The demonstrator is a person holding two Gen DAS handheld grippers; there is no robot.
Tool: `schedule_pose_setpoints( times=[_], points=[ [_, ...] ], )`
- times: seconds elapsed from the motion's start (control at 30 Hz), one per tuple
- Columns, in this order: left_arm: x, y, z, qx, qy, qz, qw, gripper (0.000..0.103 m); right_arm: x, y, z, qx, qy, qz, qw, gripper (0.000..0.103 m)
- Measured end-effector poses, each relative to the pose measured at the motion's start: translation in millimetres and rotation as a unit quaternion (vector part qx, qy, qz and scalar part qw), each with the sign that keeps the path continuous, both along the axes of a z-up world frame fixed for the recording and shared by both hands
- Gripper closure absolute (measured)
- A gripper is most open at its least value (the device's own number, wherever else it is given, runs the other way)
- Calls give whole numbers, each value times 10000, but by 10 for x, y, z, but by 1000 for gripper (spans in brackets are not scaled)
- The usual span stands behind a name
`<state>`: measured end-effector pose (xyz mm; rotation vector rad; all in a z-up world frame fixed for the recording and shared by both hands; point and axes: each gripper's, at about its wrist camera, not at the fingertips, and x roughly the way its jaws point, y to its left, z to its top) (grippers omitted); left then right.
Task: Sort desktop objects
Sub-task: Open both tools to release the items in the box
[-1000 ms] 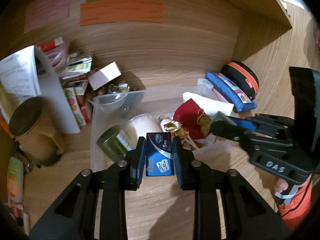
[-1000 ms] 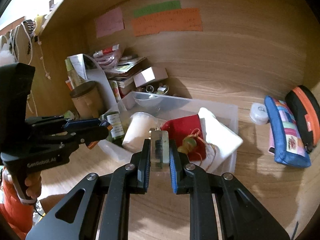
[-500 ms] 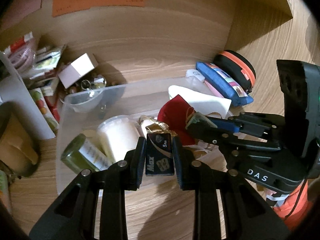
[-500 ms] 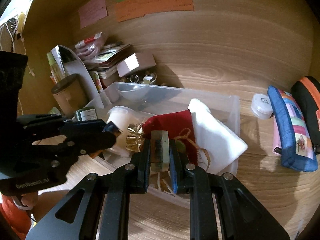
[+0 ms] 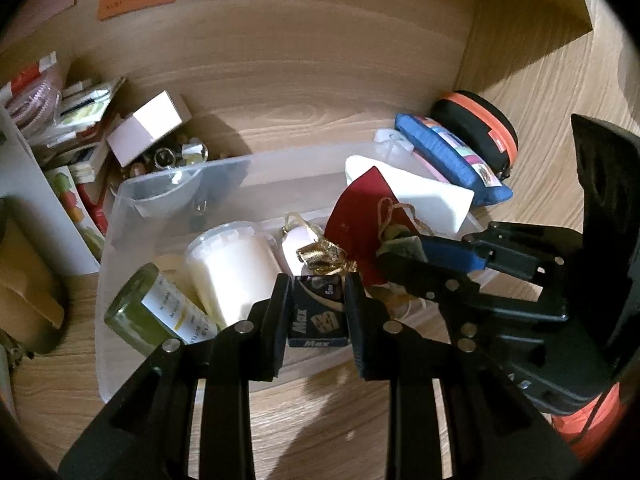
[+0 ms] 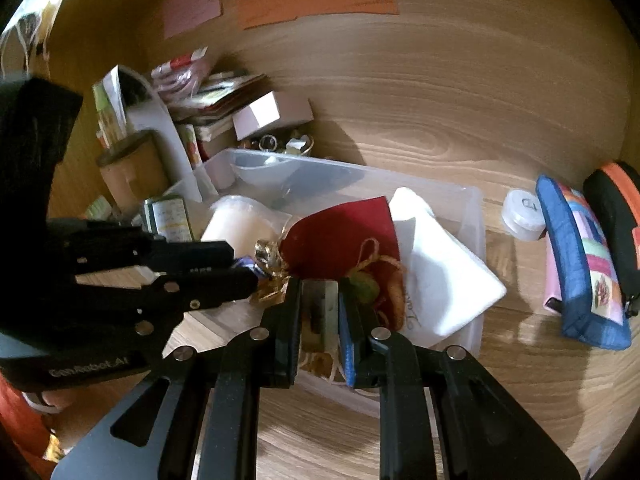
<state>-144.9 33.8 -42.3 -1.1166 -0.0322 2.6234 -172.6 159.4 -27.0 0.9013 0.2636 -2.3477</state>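
My left gripper (image 5: 316,312) is clamped on a small dark blue box (image 5: 317,318), printed "Max", and holds it over the near side of the clear plastic bin (image 5: 180,184). The fingers cover both sides of the box, so I only read its front face and bottom edge. My right gripper (image 6: 319,312) is closed tight on a small pale flat item (image 6: 320,312); I see it edge-on only, with a dark strip down the middle, and can't tell what it is. It sits over the bin's near wall, close to the left gripper's tips.

Inside the bin: a white tub (image 5: 230,268) lying on its side, a green jar (image 5: 160,312) with a pale label tilted beside it, a red pouch (image 6: 344,236) with gold cord, and a white folded packet (image 6: 440,276) poking over the right rim. A gold foil thing (image 5: 324,258) sits just behind the box, half hidden. The label text is too blurred to read.

Right of the bin on the wooden desk (image 6: 520,400): a small round white container (image 6: 522,216), a blue pencil case (image 6: 580,264), and a black case with orange trim (image 6: 616,216), cut off by the frame edge. The clutter behind the bin to the left is a jumble I can't sort out.
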Motion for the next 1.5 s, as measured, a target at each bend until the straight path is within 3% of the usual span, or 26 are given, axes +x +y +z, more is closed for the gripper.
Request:
schedule_pose_setpoints(
  times=[0.13,0.23,0.37,0.47,0.57,0.7,0.93,1.3,1.5],
  points=[
    [12,-33,22,5,53,39,10000,75,26,-6,9,102,134,-11,9999,87],
    [9,-84,32,215,-4,-22,9998,74,36,5,21,96,156,10,9998,83],
    [28,-144,60,321,27,47,9995,66,97,41,81,45,411,-71,9991,60],
    [51,-173,99,398,63,70,9992,63,127,69,130,2,609,-146,9980,53],
    [99,-185,153,337,172,113,9992,54,116,101,155,-46,665,-243,9975,46],
    [230,-256,263,196,482,249,9983,31,95,135,163,-123,661,-313,9973,33],
    [465,-430,442,84,787,569,9952,7,110,133,164,-32,717,-385,9967,24],
    [811,-656,642,137,1197,1188,9856,1,553,174,505,187,1236,-586,9904,8],
    [1047,-700,697,244,1405,1478,9787,1,853,346,724,11,1582,-779,9843,3]
  ],
)
